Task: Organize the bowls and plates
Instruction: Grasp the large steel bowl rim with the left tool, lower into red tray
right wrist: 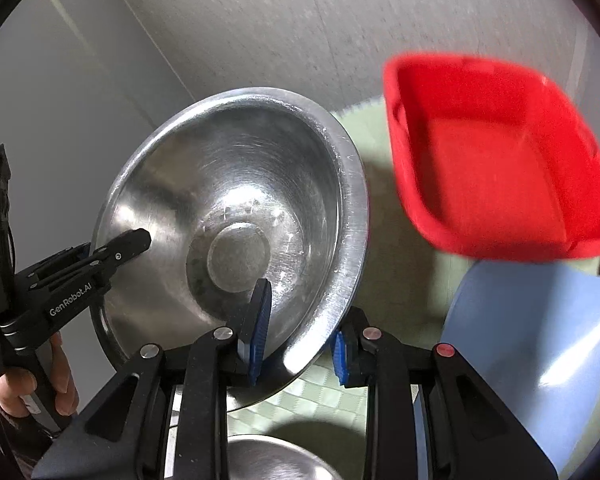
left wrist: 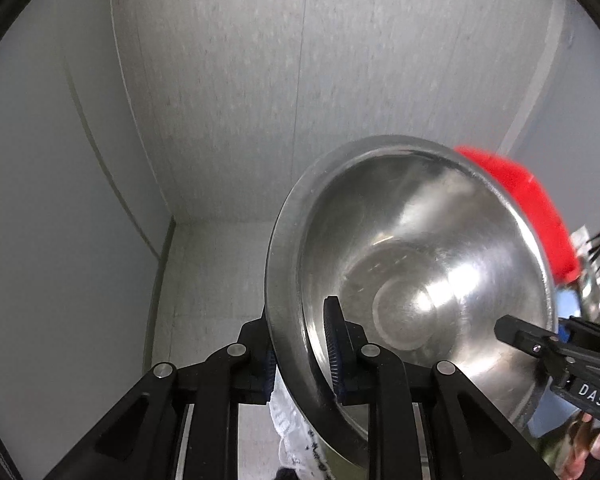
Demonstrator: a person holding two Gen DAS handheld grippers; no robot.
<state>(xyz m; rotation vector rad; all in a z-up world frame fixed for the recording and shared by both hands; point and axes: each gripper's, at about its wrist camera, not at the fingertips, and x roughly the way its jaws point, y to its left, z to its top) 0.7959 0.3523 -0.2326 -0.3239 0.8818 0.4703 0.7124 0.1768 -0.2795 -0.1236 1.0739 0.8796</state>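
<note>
I have both grippers on the same steel bowl (left wrist: 420, 264), which is tipped up off its base with its open side facing the cameras. My left gripper (left wrist: 300, 356) is pinched narrow on the bowl's near rim, one ribbed pad inside the bowl and the other finger behind the wall, so the rim runs straight between them. In the right wrist view the bowl (right wrist: 236, 216) fills the middle, and my right gripper (right wrist: 300, 332) has closed on the opposite edge the same way: the blue-padded left finger sits inside against the polished wall and the other blue pad presses the outside under the rim. Each camera catches the other tool across the bowl; the left gripper shows as a black arm reaching over the far rim (right wrist: 100, 256), with a hand (right wrist: 40, 384) wrapped round its handle. Behind the bowl to the right a red rectangular tub (right wrist: 496, 156) hangs in the frame, blurred, and I cannot tell from here whether it rests on anything. Below it lies a pale blue plate (right wrist: 540, 340), and a pale green checked mat (right wrist: 400, 272) covers the surface underneath. The rim of a second steel bowl (right wrist: 276, 456) peeks in at the bottom edge. Grey panel walls (left wrist: 220, 100) close in the corner behind.
</note>
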